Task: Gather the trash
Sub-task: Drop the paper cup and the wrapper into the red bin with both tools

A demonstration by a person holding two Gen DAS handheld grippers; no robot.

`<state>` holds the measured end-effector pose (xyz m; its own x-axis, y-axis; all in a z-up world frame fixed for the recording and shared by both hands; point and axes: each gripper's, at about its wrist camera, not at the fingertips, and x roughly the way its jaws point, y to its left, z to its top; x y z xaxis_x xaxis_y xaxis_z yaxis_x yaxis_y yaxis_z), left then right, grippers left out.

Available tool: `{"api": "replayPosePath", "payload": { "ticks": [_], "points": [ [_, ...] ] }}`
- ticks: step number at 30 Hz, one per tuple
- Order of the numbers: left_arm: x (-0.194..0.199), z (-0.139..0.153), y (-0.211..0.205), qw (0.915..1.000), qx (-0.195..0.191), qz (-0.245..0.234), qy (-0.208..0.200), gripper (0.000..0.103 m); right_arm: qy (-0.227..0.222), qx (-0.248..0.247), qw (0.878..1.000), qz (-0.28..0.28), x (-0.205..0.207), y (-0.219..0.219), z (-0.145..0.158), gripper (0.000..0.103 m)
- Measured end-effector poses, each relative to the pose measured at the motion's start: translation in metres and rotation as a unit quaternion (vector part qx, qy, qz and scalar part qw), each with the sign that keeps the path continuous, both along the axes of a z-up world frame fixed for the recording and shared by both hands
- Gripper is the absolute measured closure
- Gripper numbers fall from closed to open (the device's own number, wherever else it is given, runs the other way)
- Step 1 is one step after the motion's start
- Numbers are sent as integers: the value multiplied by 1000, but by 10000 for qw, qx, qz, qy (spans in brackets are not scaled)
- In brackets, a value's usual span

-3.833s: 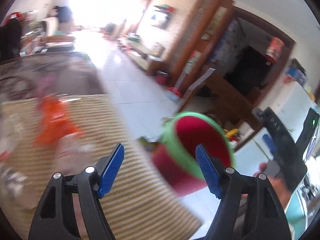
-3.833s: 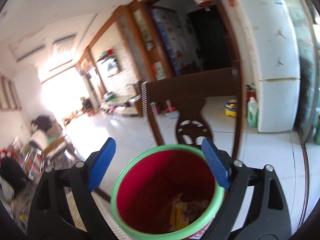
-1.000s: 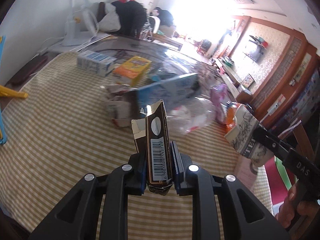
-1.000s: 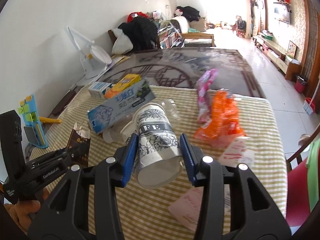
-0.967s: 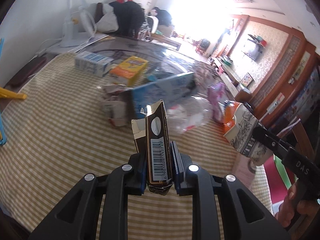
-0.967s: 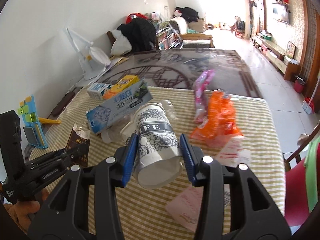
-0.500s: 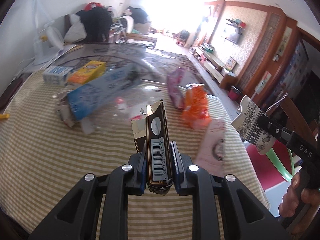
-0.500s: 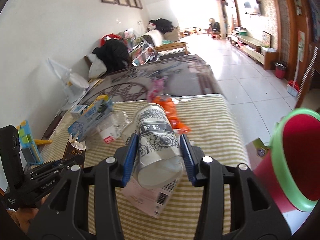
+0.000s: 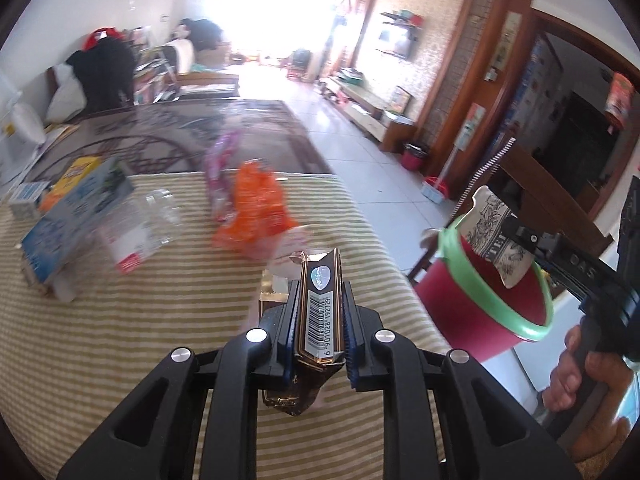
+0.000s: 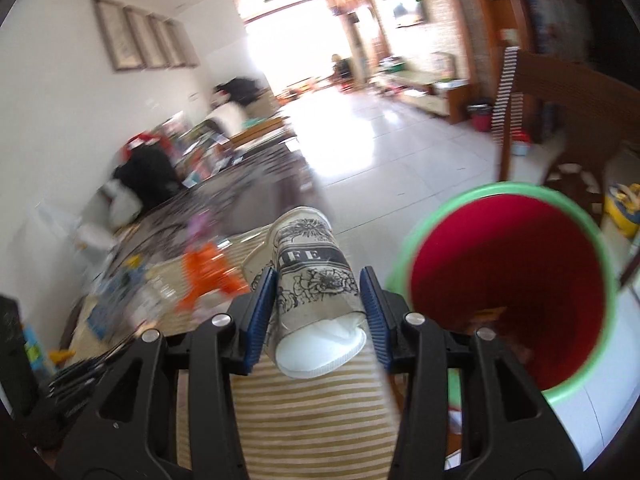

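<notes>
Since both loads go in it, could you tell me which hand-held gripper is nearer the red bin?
Right hand-held gripper holds its paper cup at the red bin; left hand-held gripper is over the table.

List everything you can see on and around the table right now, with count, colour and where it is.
Bin: one, red with green rim, off the table's right edge.
Paper cup: one, white with black floral print, clamped in the right hand-held gripper, near the bin's rim.
Flat carton: one, dark brown and gold with a barcode, clamped in the left hand-held gripper.
Orange wrapper: one, on the tablecloth.
Pink wrapper: one, behind the orange one.
Blue box: one, left side of the table.
Clear plastic: blurred, beside the blue box.
Tablecloth: one, yellow-striped.
Chair: one, brown wood, behind the bin.
Left hand-held gripper: shut.
Right hand-held gripper: shut.
Hand: one, holding the right gripper's handle.
</notes>
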<state>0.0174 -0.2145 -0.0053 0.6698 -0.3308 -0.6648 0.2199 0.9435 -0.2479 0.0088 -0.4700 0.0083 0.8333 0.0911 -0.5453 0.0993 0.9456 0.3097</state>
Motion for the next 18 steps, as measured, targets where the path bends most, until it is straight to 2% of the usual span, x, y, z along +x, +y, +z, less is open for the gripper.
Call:
{"api": "replayPosePath", "payload": {
  "ticks": [6, 10, 15, 18],
  "points": [
    [0, 3, -20, 9997, -49, -243, -46, 87, 148, 172, 9972, -717, -2, -36, -8, 61],
    [2, 3, -29, 9993, -91, -349, -42, 87, 315, 227, 9948, -938, -3, -46, -15, 61],
    [3, 2, -38, 9989, -132, -440, 0, 87, 386, -1, 9905, -1322, -8, -58, -16, 61],
    [5, 1, -44, 9985, -157, -527, 27, 87, 463, 67, 9862, -1590, -11, -69, -19, 58]
  ]
}}
